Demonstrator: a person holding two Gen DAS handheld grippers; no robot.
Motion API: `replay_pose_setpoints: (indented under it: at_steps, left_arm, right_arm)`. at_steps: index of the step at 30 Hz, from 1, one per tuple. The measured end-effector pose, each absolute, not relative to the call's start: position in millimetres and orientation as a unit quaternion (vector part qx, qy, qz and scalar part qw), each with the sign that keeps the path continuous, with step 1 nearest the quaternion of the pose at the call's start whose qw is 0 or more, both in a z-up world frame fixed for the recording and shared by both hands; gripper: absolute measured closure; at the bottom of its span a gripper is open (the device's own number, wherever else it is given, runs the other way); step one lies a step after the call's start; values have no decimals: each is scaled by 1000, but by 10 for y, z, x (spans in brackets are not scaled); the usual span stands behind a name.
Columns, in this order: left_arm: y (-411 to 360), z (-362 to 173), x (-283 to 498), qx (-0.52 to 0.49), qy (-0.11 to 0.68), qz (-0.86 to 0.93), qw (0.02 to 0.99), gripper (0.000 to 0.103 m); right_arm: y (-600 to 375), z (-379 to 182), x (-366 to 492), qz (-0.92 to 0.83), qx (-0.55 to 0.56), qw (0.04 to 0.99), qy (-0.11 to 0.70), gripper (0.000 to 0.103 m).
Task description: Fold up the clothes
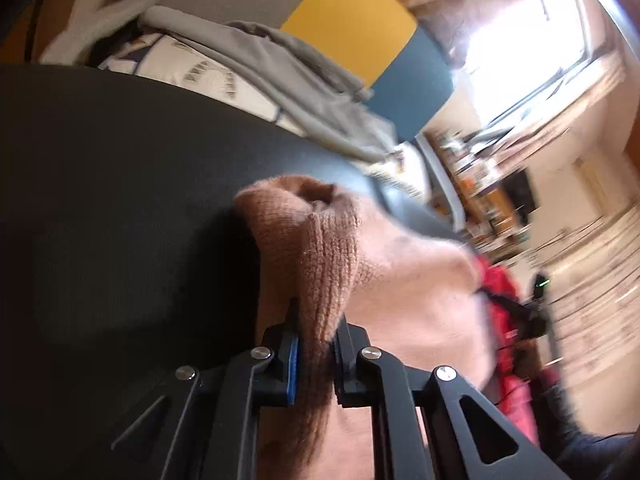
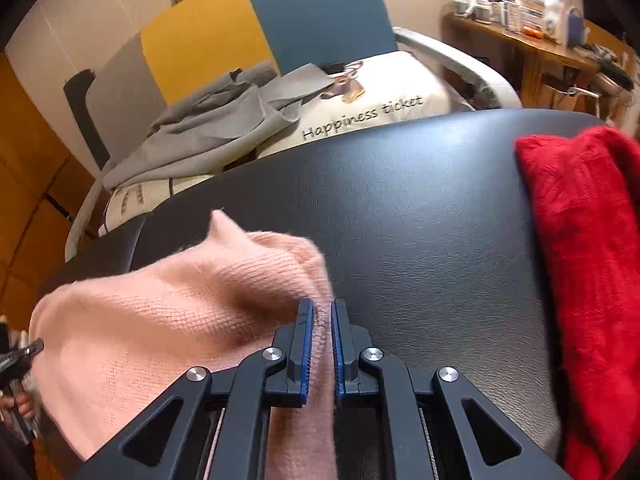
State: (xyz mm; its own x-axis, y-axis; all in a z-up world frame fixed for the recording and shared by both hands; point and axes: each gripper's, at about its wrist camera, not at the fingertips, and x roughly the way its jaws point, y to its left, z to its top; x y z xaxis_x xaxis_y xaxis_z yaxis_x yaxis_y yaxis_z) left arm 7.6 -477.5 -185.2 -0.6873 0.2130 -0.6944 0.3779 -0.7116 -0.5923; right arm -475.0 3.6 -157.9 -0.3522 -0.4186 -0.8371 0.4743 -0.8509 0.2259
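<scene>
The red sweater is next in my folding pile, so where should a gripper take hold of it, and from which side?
Judging by the right wrist view, grip the red sweater at its rounded edge nearest the bare black table. That edge faces open surface, so coming in low from the left looks easiest. The right gripper is shut on the pink sweater, so it would need to let go first.
</scene>
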Motion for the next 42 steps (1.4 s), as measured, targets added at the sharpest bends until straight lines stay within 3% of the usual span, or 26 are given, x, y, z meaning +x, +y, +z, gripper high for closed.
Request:
replay_pose_setpoints:
  at_steps: [3, 8, 10, 11, 12, 15, 17, 20, 21, 22, 24, 30, 33, 36, 42]
  left_arm:
    - [-4769, -1925, 80, 411, 362, -831, 97, 70]
    - [-4670, -1858, 253, 391, 360, -835, 140, 71]
    - [-4587, -1876, 281, 398, 351, -837, 132, 70]
    - [-4546, -1886, 295, 402, 346, -838, 129, 70]
    - [-4505, -1895, 309, 405, 342, -838, 125, 69]
    - [-4381, -1923, 351, 416, 328, -840, 113, 61]
    - [-4299, -1942, 379, 423, 319, -842, 106, 57]
    - [-4176, -1970, 420, 433, 306, -843, 94, 58]
    - [-4134, -1980, 434, 436, 301, -843, 90, 61]
    - [-4093, -1989, 448, 439, 296, -844, 86, 82]
    - [-4094, -1947, 472, 437, 301, -845, 70, 92]
    - [-4059, -1711, 807, 437, 281, -853, 45, 94]
    - [-3958, -1803, 988, 456, 263, -849, 51, 94]
    - [-3939, -1952, 1199, 452, 299, -839, 46, 93]
    - [-3824, -1938, 1433, 456, 291, -838, 68, 92]
  right_arm:
    - [79, -1629, -4769, -816, 511, 269, 27, 92]
    - [236, -1328, -4407, -831, 471, 292, 49, 89]
    - [344, -1235, -4241, -824, 470, 312, 52, 74]
    - [410, -1231, -4170, -816, 479, 321, 47, 50]
    - [436, -1249, -4114, -812, 484, 321, 50, 34]
    - [500, -1370, -3963, -803, 501, 316, 70, 34]
    - [511, -1486, -3914, -789, 520, 318, 73, 38]
    - [447, -1625, -3784, -772, 538, 323, 100, 75]
    - [422, -1625, -3739, -775, 533, 321, 109, 77]
    - [397, -1611, -3696, -780, 526, 319, 120, 79]
    - [381, -1555, -3639, -781, 521, 320, 128, 90]
    - [603, -1213, -3313, -783, 507, 328, 150, 95]
    - [863, -1255, -2979, -775, 520, 323, 156, 96]
    - [1080, -1547, -2749, -763, 547, 307, 156, 96]
    - [1468, -1403, -2573, -792, 531, 288, 91, 96]
